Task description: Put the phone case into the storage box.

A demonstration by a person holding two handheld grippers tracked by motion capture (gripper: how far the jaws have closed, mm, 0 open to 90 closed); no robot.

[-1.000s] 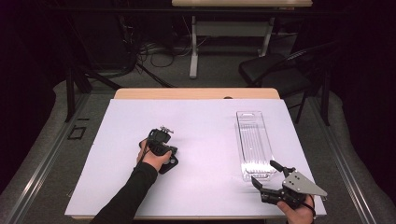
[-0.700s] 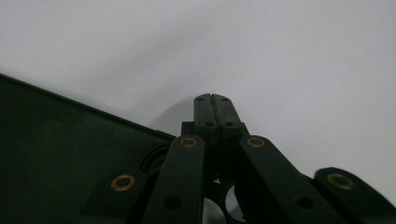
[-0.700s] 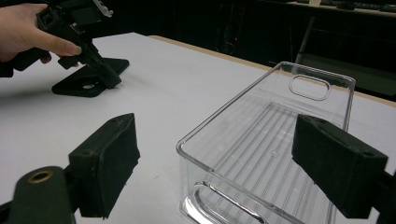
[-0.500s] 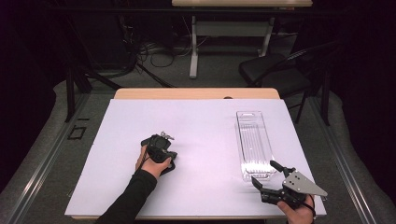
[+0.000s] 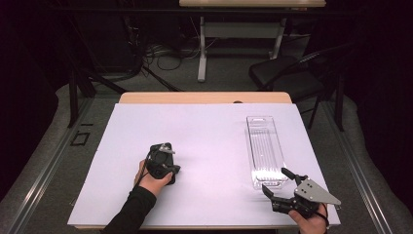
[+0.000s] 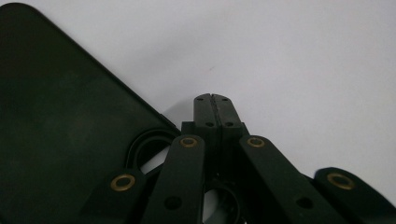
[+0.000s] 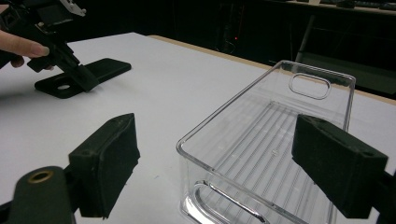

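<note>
High view: left gripper (image 5: pixel 163 158) low over the white table cover (image 5: pixel 209 136), left of centre, pointing down onto a flat black plastic plate with a round hole, mostly hidden under the hand here. Long clear plastic bin with ribbed floor (image 5: pixel 265 148) lying empty at the right side of the table, well apart from the plate. Right gripper (image 5: pixel 277 183) waiting just at the bin's near end, jaws spread wide, nothing between them.

Left gripper view: jaws pressed fully together, tips meeting with no gap and nothing pinched; flat black plate (image 6: pixel 60 121) just beside them at the left, its hole near the linkage. No grasp made yet.

Right gripper view: both black pads (image 7: pixel 109 158) standing far apart, the bin's near corner (image 7: pixel 261 140) between them but untouched. Black plate (image 7: pixel 79 77) seen farther off, flat on the cover, the left gripper's closed tip resting at or on its near edge; contact hard to confirm.

Judged progress: early. Plate not lifted, bin empty and unheld; pickup and probable placing into the bin all left to do.
</note>
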